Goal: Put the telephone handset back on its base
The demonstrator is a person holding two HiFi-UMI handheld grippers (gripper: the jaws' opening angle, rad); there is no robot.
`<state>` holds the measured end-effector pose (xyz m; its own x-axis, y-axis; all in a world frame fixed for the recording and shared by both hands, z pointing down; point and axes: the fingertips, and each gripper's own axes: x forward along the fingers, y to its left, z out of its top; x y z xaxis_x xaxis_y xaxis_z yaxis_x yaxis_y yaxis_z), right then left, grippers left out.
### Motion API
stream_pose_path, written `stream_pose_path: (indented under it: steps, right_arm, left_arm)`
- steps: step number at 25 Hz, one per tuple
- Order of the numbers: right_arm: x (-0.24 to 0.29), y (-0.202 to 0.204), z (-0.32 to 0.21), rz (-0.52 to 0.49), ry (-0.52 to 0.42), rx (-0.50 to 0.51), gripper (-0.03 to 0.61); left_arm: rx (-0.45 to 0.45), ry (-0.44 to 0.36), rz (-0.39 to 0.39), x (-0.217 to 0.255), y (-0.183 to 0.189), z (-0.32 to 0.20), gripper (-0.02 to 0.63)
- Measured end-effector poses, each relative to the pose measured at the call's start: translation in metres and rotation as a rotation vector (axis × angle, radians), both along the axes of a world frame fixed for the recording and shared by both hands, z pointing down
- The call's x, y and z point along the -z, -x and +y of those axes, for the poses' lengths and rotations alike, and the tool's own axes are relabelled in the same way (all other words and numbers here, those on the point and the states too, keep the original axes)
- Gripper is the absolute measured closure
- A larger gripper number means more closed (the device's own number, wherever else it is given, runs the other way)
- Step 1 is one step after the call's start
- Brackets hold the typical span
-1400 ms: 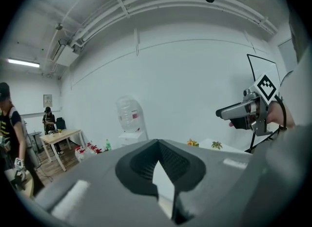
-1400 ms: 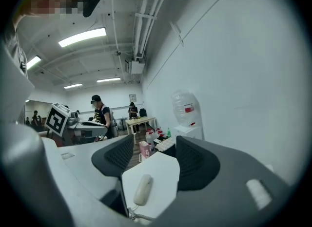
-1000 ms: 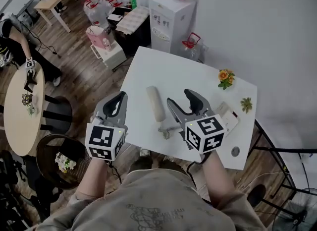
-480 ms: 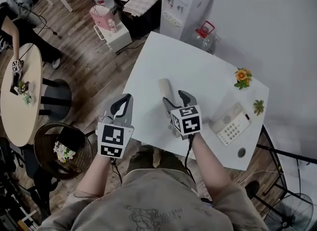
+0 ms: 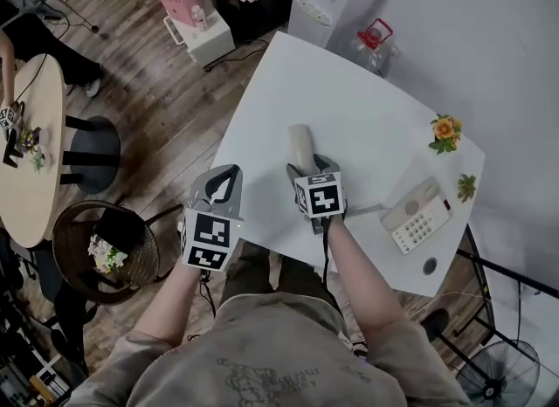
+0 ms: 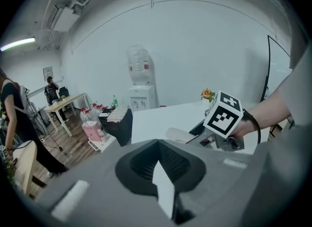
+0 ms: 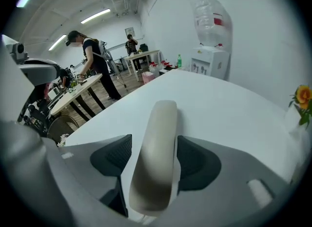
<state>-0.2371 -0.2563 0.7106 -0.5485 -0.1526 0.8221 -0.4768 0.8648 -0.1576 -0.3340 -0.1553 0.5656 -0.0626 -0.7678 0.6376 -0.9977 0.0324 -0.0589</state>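
**On the white table, our right jaws close on the handset**

At the near middle of the square white table (image 5: 349, 91), our right gripper (image 5: 307, 168) has come forward. A second ago it hovered short of the cream, gently curved plastic telephone handset (image 7: 156, 148) and to its right; half a second ago it was arriving above it. Now its two dark pads are drawn in against the handset's long sides, pinching it. We read this as the grasp being made, so the reach is done and the carry has yet to begin. We cannot tell whether the handset has left the tabletop.

The handset runs lengthwise along the jaws. Its near end sits deep in the throat of the gripper, and its far end sticks out past the tips, pointing away from us.

The pale, flat telephone base (image 5: 419, 217) with its keypad lies to the right, well apart from the gripper and near the table's right edge. A thin cord (image 5: 367, 210) stretches between the two.

Our left gripper (image 5: 223, 182) hangs off the table's near left edge, jaws pressed together on nothing.
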Motion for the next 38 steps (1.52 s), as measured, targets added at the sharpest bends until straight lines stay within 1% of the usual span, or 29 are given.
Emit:
stream_pose_path:
  steps: [4, 7, 11, 14, 18, 24, 30, 38]
  right_arm:
    - [-0.017, 0.001, -0.001, 0.036, 0.004, -0.016, 0.275]
    - [-0.022, -0.001, -0.004, 0.054, -0.004, -0.045, 0.325]
    - [-0.018, -0.005, -0.003, 0.065, 0.013, -0.069, 0.334]
    - [-0.006, -0.010, 0.000, 0.032, 0.036, -0.094, 0.336]
    - [0.024, -0.028, -0.006, -0.030, 0.037, -0.154, 0.336]
    - [0.073, -0.070, -0.028, -0.105, 0.000, -0.287, 0.336]
    - [0.109, -0.127, -0.051, -0.161, -0.049, -0.433, 0.336]
    - [0.131, -0.201, -0.066, -0.205, -0.066, -0.614, 0.336]
  left_arm:
    - [-0.003, 0.025, 0.006, -0.011, 0.002, 0.006, 0.612]
    - [-0.004, 0.034, 0.007, -0.013, 0.003, 0.010, 0.612]
    - [-0.014, 0.031, -0.003, -0.009, 0.006, 0.013, 0.612]
    - [-0.018, 0.026, -0.011, -0.004, 0.006, 0.013, 0.612]
    - [-0.043, 0.010, -0.018, 0.009, -0.002, 0.001, 0.612]
    - [-0.145, -0.037, -0.047, 0.037, -0.026, -0.032, 0.612]
    - [-0.266, -0.076, -0.073, 0.058, -0.066, -0.068, 0.612]
    - [-0.412, -0.120, -0.093, 0.085, -0.127, -0.105, 0.612]
